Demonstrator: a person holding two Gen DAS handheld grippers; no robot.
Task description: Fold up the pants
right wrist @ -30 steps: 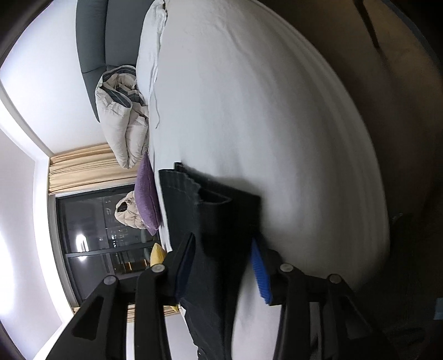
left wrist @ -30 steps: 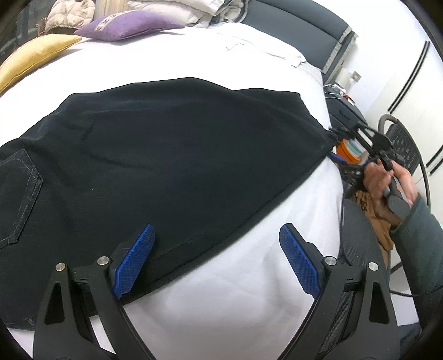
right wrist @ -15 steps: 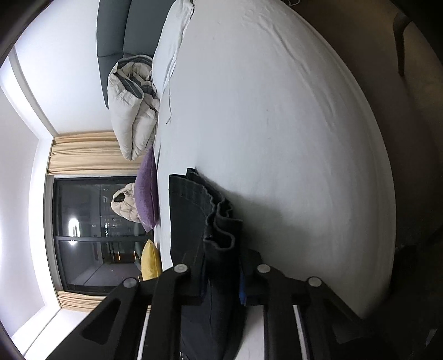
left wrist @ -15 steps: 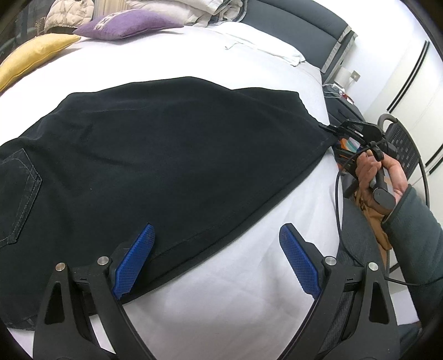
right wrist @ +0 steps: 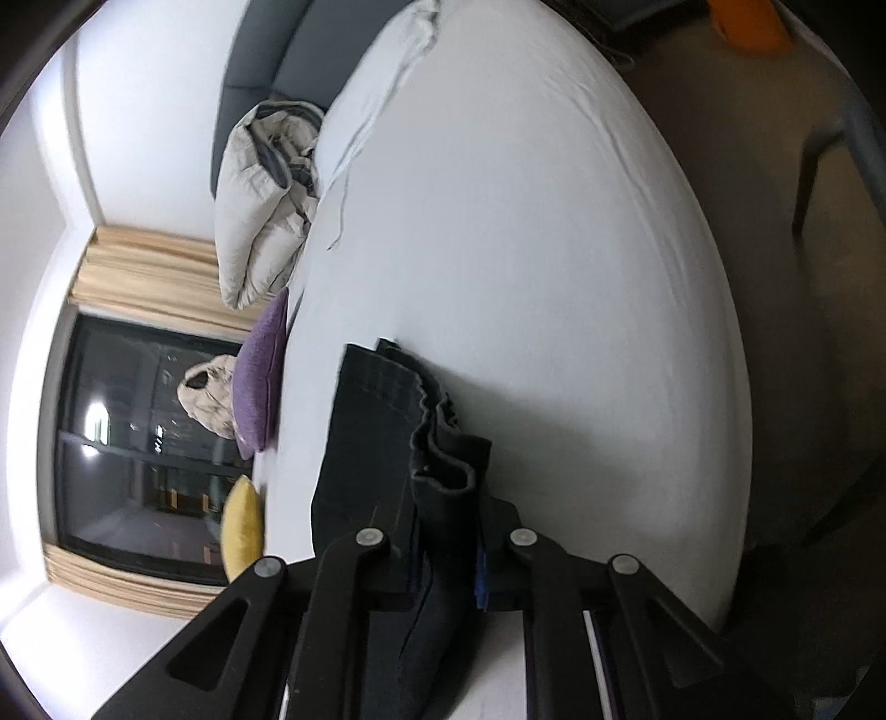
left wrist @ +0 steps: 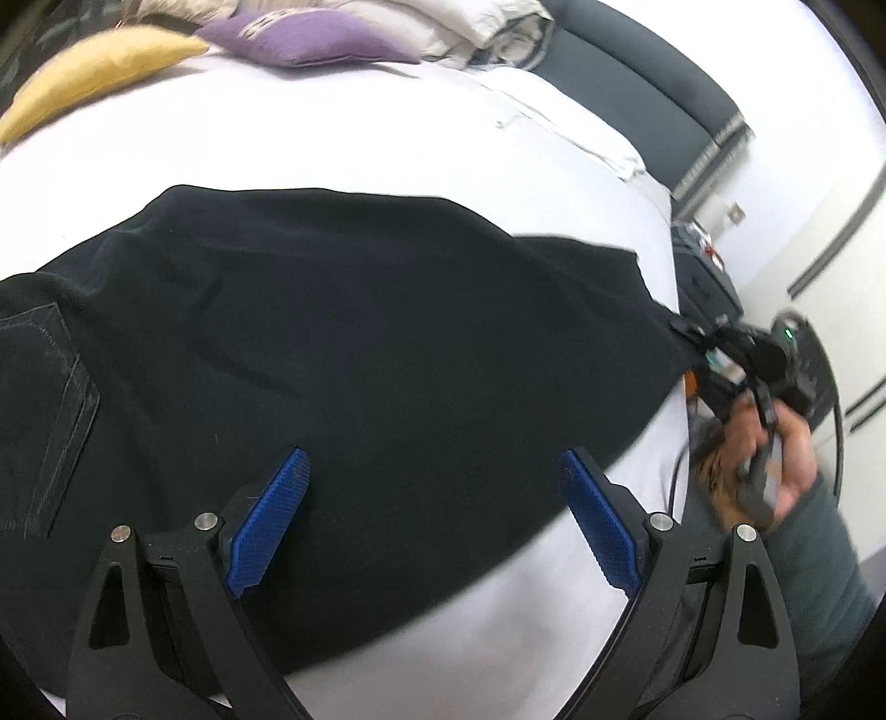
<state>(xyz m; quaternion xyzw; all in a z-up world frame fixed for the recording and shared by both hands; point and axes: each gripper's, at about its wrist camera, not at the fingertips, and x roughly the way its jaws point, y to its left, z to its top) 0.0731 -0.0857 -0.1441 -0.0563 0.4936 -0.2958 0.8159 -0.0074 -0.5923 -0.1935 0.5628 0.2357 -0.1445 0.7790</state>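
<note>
Dark navy pants (left wrist: 343,332) lie spread across the white bed (left wrist: 387,127), a back pocket at the left. My left gripper (left wrist: 434,526) is open above the pants' near edge, blue pads wide apart, holding nothing. My right gripper (right wrist: 443,559) is shut on the bunched hem of the pants (right wrist: 432,459). It also shows in the left wrist view (left wrist: 686,332) at the right edge of the bed, holding the leg end taut.
A yellow pillow (left wrist: 94,66), a purple pillow (left wrist: 310,39) and a folded duvet (right wrist: 266,194) lie at the head of the bed. A grey headboard (left wrist: 653,94) and a nightstand (left wrist: 703,266) stand to the right. A dark window (right wrist: 127,443) faces the bed.
My right gripper closed on the pants hem and now pulls it. My left gripper moved forward over the pants, still open.
</note>
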